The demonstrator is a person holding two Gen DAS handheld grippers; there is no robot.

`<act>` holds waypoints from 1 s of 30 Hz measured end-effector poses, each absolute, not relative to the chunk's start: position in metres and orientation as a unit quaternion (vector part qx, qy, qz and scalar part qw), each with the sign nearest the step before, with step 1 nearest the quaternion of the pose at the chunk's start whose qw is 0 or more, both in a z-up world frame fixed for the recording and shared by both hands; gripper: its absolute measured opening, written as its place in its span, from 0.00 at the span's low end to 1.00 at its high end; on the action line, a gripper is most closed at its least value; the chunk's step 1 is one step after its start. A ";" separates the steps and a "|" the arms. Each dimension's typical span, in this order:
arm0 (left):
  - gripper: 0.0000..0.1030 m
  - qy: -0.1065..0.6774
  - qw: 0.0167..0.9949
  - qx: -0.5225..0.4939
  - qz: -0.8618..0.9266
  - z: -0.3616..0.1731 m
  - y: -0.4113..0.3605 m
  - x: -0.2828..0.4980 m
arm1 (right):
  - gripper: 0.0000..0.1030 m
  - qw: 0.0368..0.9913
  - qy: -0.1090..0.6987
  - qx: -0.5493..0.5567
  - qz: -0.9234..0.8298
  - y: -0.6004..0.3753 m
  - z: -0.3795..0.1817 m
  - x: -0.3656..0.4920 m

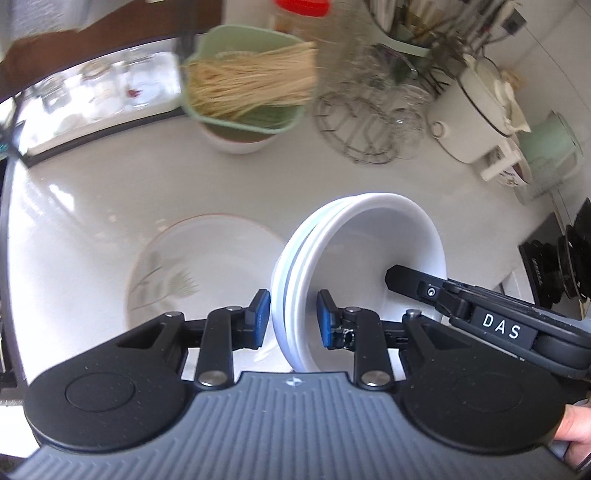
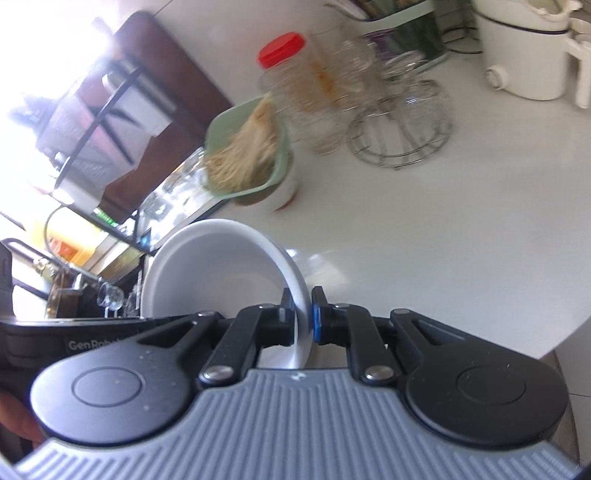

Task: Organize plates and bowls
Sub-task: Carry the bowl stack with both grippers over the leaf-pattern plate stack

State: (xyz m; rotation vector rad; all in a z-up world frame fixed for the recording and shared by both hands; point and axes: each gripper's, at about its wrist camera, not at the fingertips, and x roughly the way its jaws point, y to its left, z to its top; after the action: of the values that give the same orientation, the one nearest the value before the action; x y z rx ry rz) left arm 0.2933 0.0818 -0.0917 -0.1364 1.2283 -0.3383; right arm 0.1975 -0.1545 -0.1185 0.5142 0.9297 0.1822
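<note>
Both the left tool (image 1: 293, 319) and right tool (image 2: 303, 317) gripped the nested white bowls (image 1: 354, 266) above the table (image 1: 92, 192), stacking apparently done, placement and the floral plate (image 1: 207, 273) remaining.

Far clutter blurred — glasses (image 1: 399, 110) indistinct, red-lidded jar (image 1: 301, 14) cropped.

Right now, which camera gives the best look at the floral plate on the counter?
The left wrist view. There the floral plate lies flat on the white counter, beside the stacked white bowls gripped by the left gripper, its leaf pattern and rim visible. The right wrist view does not show it.
</note>
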 end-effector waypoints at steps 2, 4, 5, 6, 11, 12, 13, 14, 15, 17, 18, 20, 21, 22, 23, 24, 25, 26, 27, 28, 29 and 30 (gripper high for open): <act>0.30 0.574 0.802 -0.074 -0.148 -0.096 0.096 0.290 | 0.14 0.856 0.447 0.240 0.098 -0.142 -0.120 0.197; 0.30 0.574 0.803 -0.089 -0.136 -0.102 0.110 0.286 | 0.14 0.854 0.454 0.231 0.107 -0.129 -0.122 0.200; 0.30 0.575 0.802 -0.097 -0.130 -0.105 0.117 0.284 | 0.14 0.854 0.457 0.224 0.112 -0.121 -0.123 0.202; 0.30 0.575 0.801 -0.106 -0.123 -0.108 0.123 0.282 | 0.14 0.852 0.461 0.218 0.117 -0.115 -0.125 0.204; 0.30 0.573 0.804 -0.123 -0.100 -0.129 0.143 0.276 | 0.14 0.846 0.480 0.189 0.135 -0.087 -0.137 0.215; 0.30 0.572 0.804 -0.129 -0.095 -0.133 0.147 0.275 | 0.14 0.844 0.486 0.182 0.137 -0.082 -0.141 0.217; 0.30 0.573 0.803 -0.136 -0.091 -0.138 0.151 0.275 | 0.14 0.842 0.490 0.176 0.141 -0.078 -0.144 0.219; 0.30 0.571 0.804 -0.141 -0.088 -0.142 0.154 0.274 | 0.14 0.840 0.494 0.169 0.145 -0.074 -0.147 0.221; 0.30 0.571 0.804 -0.145 -0.084 -0.146 0.156 0.274 | 0.14 0.838 0.499 0.164 0.147 -0.071 -0.150 0.223; 0.30 0.571 0.803 -0.155 -0.078 -0.153 0.161 0.274 | 0.14 0.834 0.506 0.156 0.153 -0.065 -0.155 0.227; 0.30 0.571 0.802 -0.156 -0.076 -0.157 0.163 0.275 | 0.14 0.833 0.510 0.153 0.154 -0.062 -0.158 0.229; 0.30 0.571 0.802 -0.162 -0.073 -0.163 0.165 0.275 | 0.14 0.829 0.516 0.149 0.155 -0.059 -0.163 0.234; 0.30 0.571 0.801 -0.163 -0.073 -0.166 0.166 0.276 | 0.14 0.828 0.519 0.148 0.153 -0.058 -0.166 0.236; 0.30 0.573 0.799 -0.166 -0.072 -0.170 0.168 0.276 | 0.14 0.827 0.521 0.148 0.152 -0.057 -0.167 0.238; 0.30 0.574 0.798 -0.172 -0.070 -0.172 0.169 0.277 | 0.14 0.827 0.522 0.147 0.150 -0.056 -0.168 0.240; 0.30 0.574 0.797 -0.176 -0.069 -0.175 0.169 0.278 | 0.14 0.826 0.524 0.144 0.148 -0.054 -0.170 0.241; 0.30 0.575 0.795 -0.179 -0.068 -0.178 0.169 0.279 | 0.14 0.825 0.526 0.143 0.146 -0.054 -0.171 0.242; 0.30 0.576 0.794 -0.182 -0.067 -0.180 0.169 0.281 | 0.14 0.824 0.529 0.143 0.144 -0.053 -0.173 0.244; 0.30 0.576 0.794 -0.184 -0.066 -0.182 0.168 0.282 | 0.14 0.824 0.530 0.142 0.142 -0.054 -0.174 0.244; 0.30 0.577 0.793 -0.185 -0.066 -0.185 0.168 0.283 | 0.14 0.823 0.531 0.142 0.142 -0.054 -0.176 0.245; 0.30 0.579 0.791 -0.187 -0.065 -0.187 0.167 0.284 | 0.14 0.823 0.533 0.139 0.140 -0.055 -0.178 0.247; 0.30 0.580 0.790 -0.187 -0.065 -0.189 0.166 0.286 | 0.14 0.822 0.534 0.137 0.139 -0.055 -0.179 0.248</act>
State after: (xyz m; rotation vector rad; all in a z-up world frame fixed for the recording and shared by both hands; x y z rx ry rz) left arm 0.2858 0.1662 -0.1889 -0.4034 1.2493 -0.1397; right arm 0.2478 -0.0553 -0.1794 0.2919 1.1366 0.2957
